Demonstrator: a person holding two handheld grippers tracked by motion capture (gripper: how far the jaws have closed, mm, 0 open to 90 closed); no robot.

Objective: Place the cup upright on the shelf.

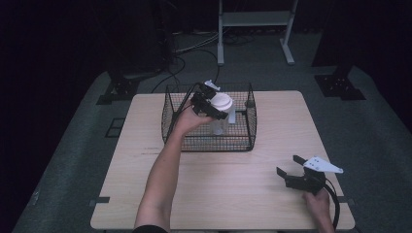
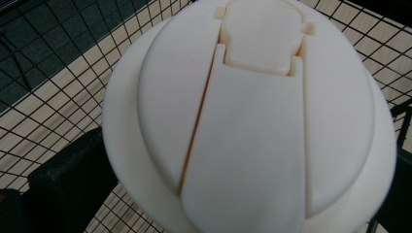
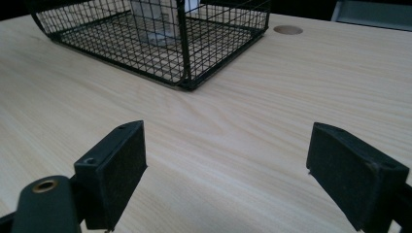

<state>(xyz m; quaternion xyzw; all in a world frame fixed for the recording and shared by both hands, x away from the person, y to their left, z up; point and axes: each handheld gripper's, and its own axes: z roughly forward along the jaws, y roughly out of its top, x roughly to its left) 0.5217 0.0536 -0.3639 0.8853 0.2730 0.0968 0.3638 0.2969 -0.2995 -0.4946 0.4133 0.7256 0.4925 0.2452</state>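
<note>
Holding a clear bottle with a white flip-top lid, the left gripper sits over the black wire basket at the far middle of the pale wooden table. High view: the gripper's jaws stand on either side of the bottle just below the lid, with the bottle upright inside the basket. Whether its base rests on the basket floor or hangs just above it cannot be told. The left hand grips the tool from the basket's left side, the forearm crossing the near rim.

Left gripper view: the lid is seen from directly above at very close range, its hinged cap flap closed. One black jaw pad lies against the lid's lower left edge; the other shows as a dark sliver at the right edge. Basket mesh and table wood lie beneath.

The right gripper rests at the near right of the table, well apart from the basket, held by the right hand. Right gripper view: its two black jaws are spread wide with bare table between them and nothing in their grasp. The basket stands ahead, the bottle's lower part visible through the wire.
</note>
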